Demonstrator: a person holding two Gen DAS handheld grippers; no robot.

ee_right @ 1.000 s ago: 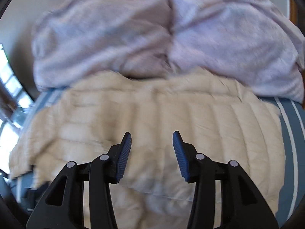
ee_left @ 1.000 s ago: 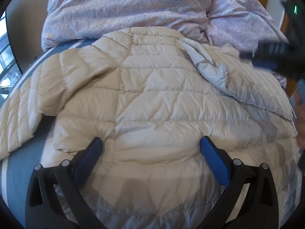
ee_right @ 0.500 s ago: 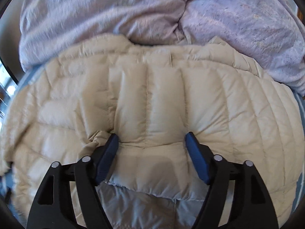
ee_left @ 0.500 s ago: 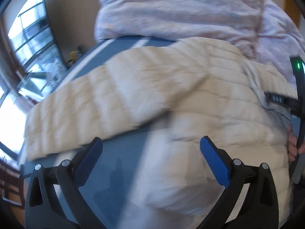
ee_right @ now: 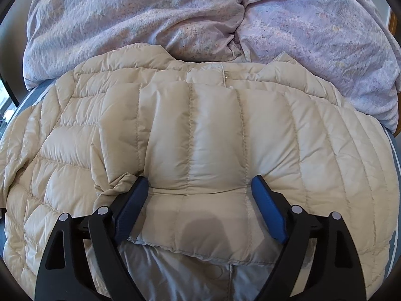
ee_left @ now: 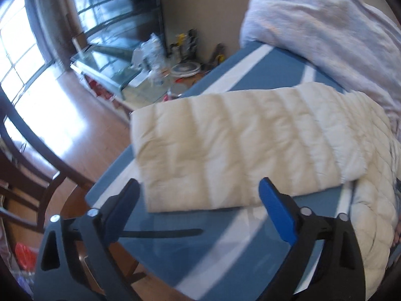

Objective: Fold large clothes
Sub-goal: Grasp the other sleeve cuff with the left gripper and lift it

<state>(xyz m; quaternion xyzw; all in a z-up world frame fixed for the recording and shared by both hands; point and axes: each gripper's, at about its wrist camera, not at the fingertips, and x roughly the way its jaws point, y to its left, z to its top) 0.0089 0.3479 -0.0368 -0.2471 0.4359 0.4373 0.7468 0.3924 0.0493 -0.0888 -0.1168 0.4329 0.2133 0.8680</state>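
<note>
Soft, light, slippery puffer jacket [ee_right: 195, 135] suits a sleeve-cuff grip; right gripper [ee_right: 198, 208] opening astride its fold, left gripper [ee_left: 200, 215] closing, empty.

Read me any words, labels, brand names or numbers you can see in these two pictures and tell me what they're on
None can be read.
Puffer jacket: no label or logo shows; the small metal snap by its collar is too small to tell.
Quilt: only a speckled pattern, no writing.
Clutter by the glass cabinet in the left wrist view: bottles and packets, too blurred to read.
Striped bed sheet: no text.
</note>
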